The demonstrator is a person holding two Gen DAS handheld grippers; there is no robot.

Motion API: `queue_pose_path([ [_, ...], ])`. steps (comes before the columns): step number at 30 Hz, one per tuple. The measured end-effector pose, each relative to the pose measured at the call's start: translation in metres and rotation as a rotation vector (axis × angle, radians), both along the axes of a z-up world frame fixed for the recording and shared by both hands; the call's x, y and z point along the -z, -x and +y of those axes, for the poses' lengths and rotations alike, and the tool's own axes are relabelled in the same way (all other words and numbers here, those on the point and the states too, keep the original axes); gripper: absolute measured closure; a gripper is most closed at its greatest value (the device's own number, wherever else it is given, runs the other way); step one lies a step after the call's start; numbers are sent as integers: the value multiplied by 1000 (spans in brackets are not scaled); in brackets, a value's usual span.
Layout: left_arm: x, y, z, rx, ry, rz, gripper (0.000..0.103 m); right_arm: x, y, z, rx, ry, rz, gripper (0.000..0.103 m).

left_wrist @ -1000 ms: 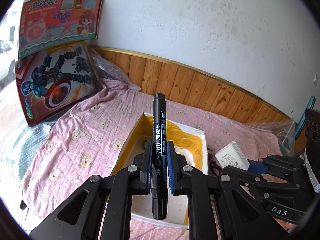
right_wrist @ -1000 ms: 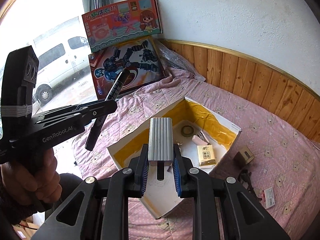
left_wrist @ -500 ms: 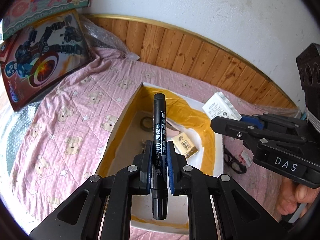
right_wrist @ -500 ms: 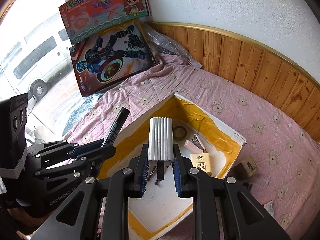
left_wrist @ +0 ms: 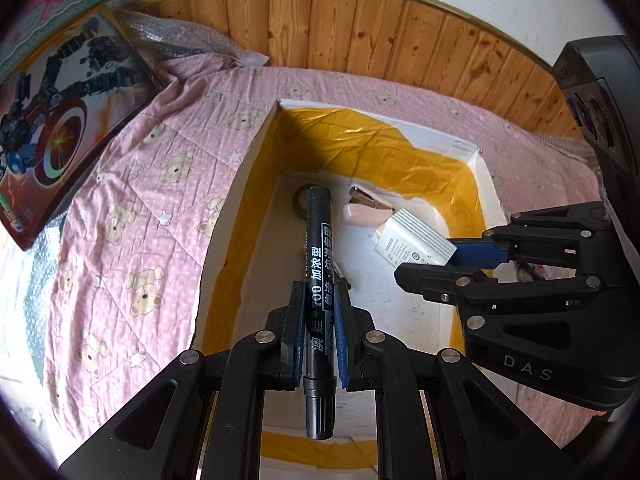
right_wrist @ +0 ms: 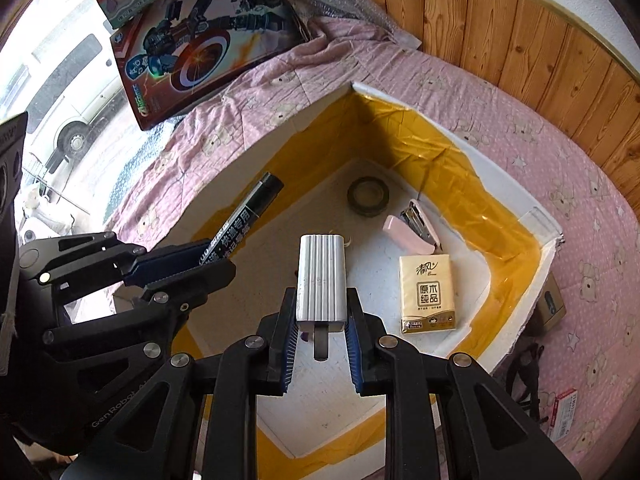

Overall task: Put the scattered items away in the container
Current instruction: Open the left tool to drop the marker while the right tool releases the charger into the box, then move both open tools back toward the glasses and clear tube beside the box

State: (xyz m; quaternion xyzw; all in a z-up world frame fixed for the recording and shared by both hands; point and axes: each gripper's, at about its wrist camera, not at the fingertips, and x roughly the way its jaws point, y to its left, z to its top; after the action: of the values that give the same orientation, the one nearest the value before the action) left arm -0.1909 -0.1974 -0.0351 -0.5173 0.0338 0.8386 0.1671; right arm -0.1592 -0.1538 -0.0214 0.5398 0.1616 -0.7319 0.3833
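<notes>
- Left gripper (left_wrist: 319,308) is clamped on a black marker pen (left_wrist: 319,280), held over the white foam box lined with yellow tape (left_wrist: 256,152), near its left wall.
- Right gripper (right_wrist: 320,320) is clamped on a ribbed silver rectangular power bank (right_wrist: 320,276), above the box floor, beside a tan tissue packet (right_wrist: 427,294).

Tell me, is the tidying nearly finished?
Partly. The tape roll, stapler and tissue pack already lie in the box. The left gripper holds a marker, the right gripper a silver block, both above it. A small box and packet remain outside.
</notes>
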Motion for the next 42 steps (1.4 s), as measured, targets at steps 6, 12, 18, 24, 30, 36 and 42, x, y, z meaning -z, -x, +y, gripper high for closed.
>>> queue_pose_path([
  [6,18,8,-2,48,47,-84,90,23,8,-4,-33,-69,-67,80],
  [12,38,12,0,153,111,-156,90,44,18,-6,-47,-130,-132,80],
  [18,62,19,6,208,183,-256,90,63,21,-14,-85,-211,-164,80],
  [24,79,21,11,283,276,-298,90,79,23,-23,-117,-305,-171,80],
  [30,94,25,8,277,305,-351,89,96,24,-25,-128,-368,-202,80],
  [36,93,25,8,280,321,-372,86,102,24,-27,-126,-387,-235,78],
  [42,77,19,6,256,319,-362,74,89,20,-30,-93,-363,-208,71],
])
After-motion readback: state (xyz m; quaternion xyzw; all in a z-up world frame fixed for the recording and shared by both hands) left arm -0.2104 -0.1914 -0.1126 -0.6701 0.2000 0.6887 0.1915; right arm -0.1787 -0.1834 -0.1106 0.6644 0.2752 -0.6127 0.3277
